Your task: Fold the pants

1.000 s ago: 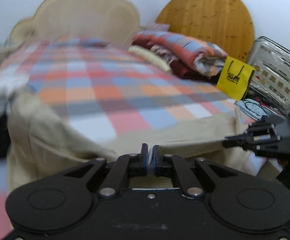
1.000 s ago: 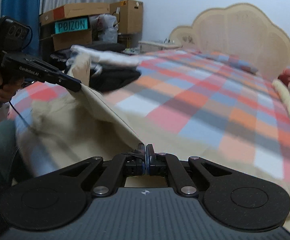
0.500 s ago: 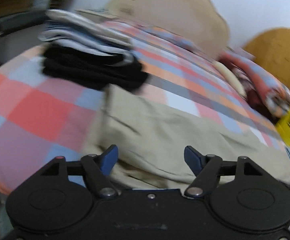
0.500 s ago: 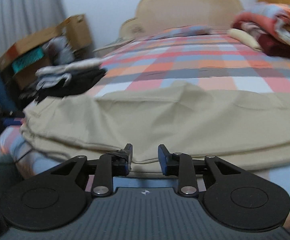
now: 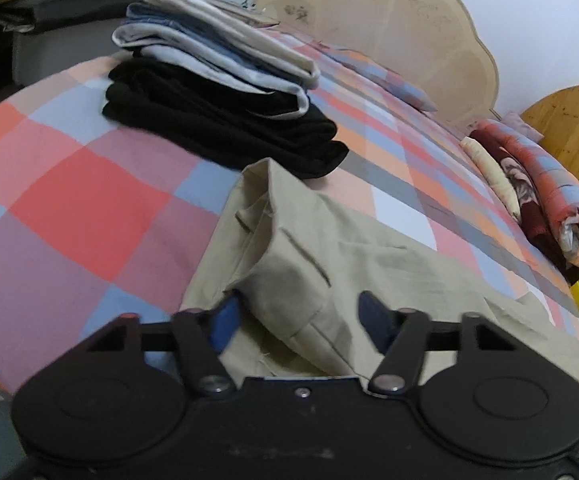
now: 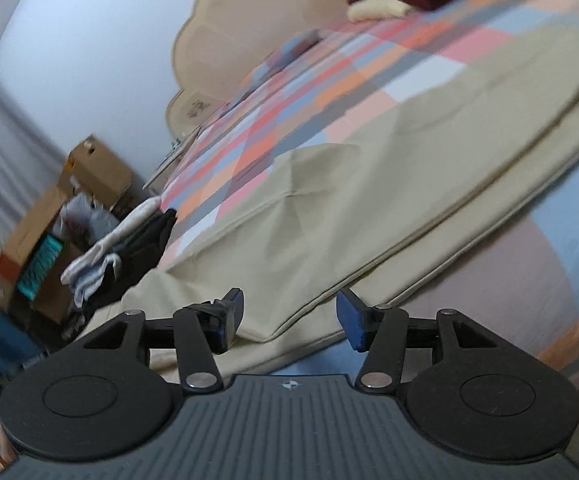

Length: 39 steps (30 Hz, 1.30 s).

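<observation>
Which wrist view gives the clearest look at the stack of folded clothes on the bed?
The left wrist view: the stack of folded clothes lies sharp beyond the khaki pants, dark and pale layers distinct. The right wrist view shows it small, blurred, at the bed's edge.

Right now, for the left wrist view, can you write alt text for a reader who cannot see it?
The open left gripper hovers over the waistband end of beige pants lying on a checked bedspread. Beyond them sits a stack of folded clothes, black at the bottom and pale on top, with a beige headboard behind.
</observation>
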{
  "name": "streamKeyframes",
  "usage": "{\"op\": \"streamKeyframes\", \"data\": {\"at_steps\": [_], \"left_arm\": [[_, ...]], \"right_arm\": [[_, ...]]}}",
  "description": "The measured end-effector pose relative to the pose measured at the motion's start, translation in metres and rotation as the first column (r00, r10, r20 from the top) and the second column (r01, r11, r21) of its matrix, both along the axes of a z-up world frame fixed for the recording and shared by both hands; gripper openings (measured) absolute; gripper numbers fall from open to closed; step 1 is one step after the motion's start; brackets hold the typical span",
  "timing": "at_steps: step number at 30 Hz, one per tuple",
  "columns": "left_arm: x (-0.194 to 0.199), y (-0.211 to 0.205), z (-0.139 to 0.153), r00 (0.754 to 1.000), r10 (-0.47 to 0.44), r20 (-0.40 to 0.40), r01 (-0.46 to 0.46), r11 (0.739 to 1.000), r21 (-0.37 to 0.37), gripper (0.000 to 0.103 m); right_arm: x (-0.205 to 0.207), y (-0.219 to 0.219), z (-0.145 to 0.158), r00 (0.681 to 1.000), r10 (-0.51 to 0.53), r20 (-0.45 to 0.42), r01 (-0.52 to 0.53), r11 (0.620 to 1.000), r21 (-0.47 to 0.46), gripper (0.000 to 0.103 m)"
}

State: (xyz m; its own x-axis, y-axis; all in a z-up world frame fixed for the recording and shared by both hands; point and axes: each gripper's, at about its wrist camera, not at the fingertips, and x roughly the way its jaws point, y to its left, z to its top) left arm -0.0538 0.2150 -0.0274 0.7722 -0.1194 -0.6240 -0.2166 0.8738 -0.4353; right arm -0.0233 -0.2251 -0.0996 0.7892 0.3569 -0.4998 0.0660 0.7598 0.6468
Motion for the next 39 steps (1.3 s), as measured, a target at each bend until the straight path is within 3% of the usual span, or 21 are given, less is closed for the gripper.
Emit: {"op": "streamKeyframes", "data": {"at_steps": [2,3,4,5,6,9,12,15,17,18,19,20,21,23,25,26,27,29,31,34,39], "left_arm": [[0.001,-0.003,-0.001,1.000,0.001,-0.013,0.000,1.000,0.025,0.025],[0.001,-0.005,-0.001,1.000,0.002,-0.017,-0.001,0.999,0.042,0.022],[0.000,-0.007,0.000,1.000,0.005,-0.015,-0.005,0.999,0.051,0.011],[-0.002,-0.007,0.002,1.000,0.004,-0.003,-0.004,0.999,0.046,0.007],[-0.006,-0.006,0.006,1.000,0.006,0.014,-0.006,0.999,0.033,0.007],[-0.029,0.001,0.025,0.998,0.011,0.065,-0.011,1.000,0.002,0.006],[-0.046,0.002,0.031,0.998,-0.016,0.056,0.016,1.000,-0.003,0.006],[-0.045,-0.008,0.010,1.000,-0.027,-0.012,0.028,0.997,0.067,0.007],[-0.035,-0.011,-0.017,0.996,-0.035,-0.088,0.039,0.998,0.049,0.010],[-0.035,-0.009,-0.023,0.996,-0.026,-0.085,0.029,0.999,0.034,0.012],[-0.037,-0.008,-0.021,0.997,-0.020,-0.071,0.021,1.000,0.018,0.014],[-0.040,-0.005,-0.016,0.998,-0.017,-0.060,0.017,1.000,0.003,0.019],[-0.043,-0.002,-0.009,0.999,-0.011,-0.045,0.010,1.000,-0.008,0.026],[-0.051,0.004,0.011,0.999,0.034,-0.002,-0.034,0.999,0.026,0.065],[-0.052,0.009,0.029,0.998,0.052,0.046,-0.055,0.996,0.066,0.065],[-0.048,0.011,0.034,0.997,0.043,0.061,-0.047,0.997,0.067,0.065],[-0.042,0.014,0.037,0.997,0.036,0.073,-0.041,0.997,0.061,0.065],[-0.028,0.017,0.037,0.997,0.031,0.074,-0.036,0.998,0.057,0.065],[-0.012,0.017,0.031,0.998,0.023,0.057,-0.027,0.997,0.067,0.065],[0.011,0.023,0.015,1.000,0.002,0.015,-0.003,0.999,0.054,0.065],[0.040,0.026,0.001,1.000,-0.016,-0.015,0.016,1.000,0.023,0.065]], "right_arm": [[0.005,0.002,-0.002,0.999,-0.028,-0.019,0.029,0.999,0.013,0.088],[0.006,0.002,-0.003,0.999,-0.042,-0.024,0.043,0.999,0.023,0.087],[0.008,0.001,-0.004,0.998,-0.056,-0.025,0.057,0.998,0.033,0.085],[0.011,0.002,-0.004,0.997,-0.068,-0.028,0.069,0.997,0.035,0.066],[0.013,0.000,-0.005,0.997,-0.074,-0.030,0.075,0.997,0.028,0.008],[0.008,-0.004,0.003,0.997,-0.082,-0.001,0.082,0.996,0.046,0.003],[-0.008,-0.009,0.013,0.997,-0.075,0.029,0.074,0.996,0.040,0.003],[-0.013,-0.005,0.010,0.999,-0.045,-0.005,0.044,0.999,-0.028,0.002],[-0.008,-0.001,-0.006,0.997,-0.003,-0.076,-0.005,0.995,-0.098,0.004],[-0.005,0.001,-0.008,0.997,0.015,-0.078,-0.024,0.994,-0.109,0.003],[-0.008,-0.001,-0.006,0.998,0.026,-0.062,-0.032,0.994,-0.106,0.008],[-0.010,-0.005,0.001,0.996,0.049,-0.068,-0.056,0.993,-0.107,0.026],[-0.014,-0.008,0.010,0.995,0.079,-0.060,-0.085,0.990,-0.109,0.032],[-0.021,-0.011,0.030,0.989,0.147,0.022,-0.144,0.983,-0.117,0.032],[-0.018,-0.007,0.052,0.976,0.197,0.087,-0.179,0.967,-0.182,0.034],[-0.011,-0.004,0.061,0.966,0.226,0.127,-0.194,0.956,-0.221,0.045],[0.000,-0.001,0.069,0.954,0.254,0.160,-0.210,0.945,-0.251,0.071],[0.029,0.006,0.075,0.931,0.304,0.202,-0.241,0.927,-0.287,0.103],[0.061,0.015,0.075,0.897,0.379,0.227,-0.287,0.890,-0.353,0.103],[0.113,0.025,0.066,0.871,0.463,0.164,-0.340,0.809,-0.479,0.103],[0.186,0.034,0.048,0.826,0.564,0.012,-0.482,0.718,-0.501,0.103]]}}
